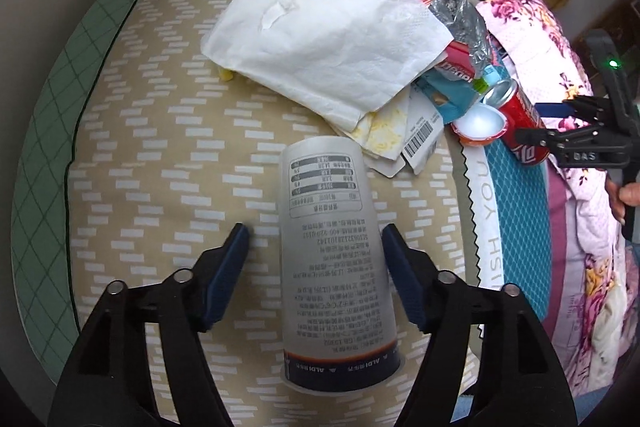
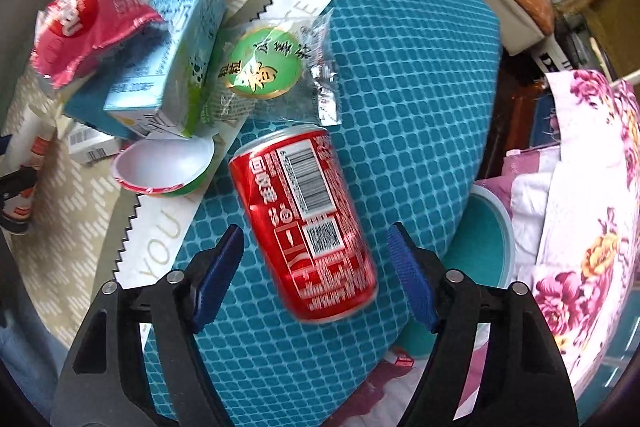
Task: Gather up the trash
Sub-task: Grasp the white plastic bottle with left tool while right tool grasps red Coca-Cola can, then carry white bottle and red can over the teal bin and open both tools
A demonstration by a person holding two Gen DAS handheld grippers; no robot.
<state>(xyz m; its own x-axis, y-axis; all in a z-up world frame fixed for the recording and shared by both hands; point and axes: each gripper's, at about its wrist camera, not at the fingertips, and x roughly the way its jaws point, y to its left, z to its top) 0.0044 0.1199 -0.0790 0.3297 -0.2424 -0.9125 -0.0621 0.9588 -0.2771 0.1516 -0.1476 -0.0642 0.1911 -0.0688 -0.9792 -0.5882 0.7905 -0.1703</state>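
Lying on its side between the jaws of the left gripper [image 1: 316, 237] is a frosted plastic cup [image 1: 334, 267], its rim toward the camera and its base pointing away. The right blue pad sits just beside the cup's wall, and the left pad stands clear of it with a strip of beige patterned cushion [image 1: 160, 147] showing between, so the jaws are released and nothing is grasped. Beyond the jaws' tips lies a white tissue [image 1: 320, 43] draped over a heap of wrappers and cartons, with a barcode slip [image 1: 420, 139] just past the cup's far end.

The right gripper [image 2: 316, 241] hovers over a red soda can [image 2: 308, 223] lying on its side on a teal cushion [image 2: 400, 75]. The can rests between the jaws, apart from both pads, so these jaws are released too. Ahead of the jaws and to their left sit a small white bowl [image 2: 164, 167], a light blue carton [image 2: 168, 51], a red wrapper [image 2: 84, 27] and a clear packet with a green round label [image 2: 264, 63]. To the right of the jaws lies a pink floral quilt [image 2: 592, 227].
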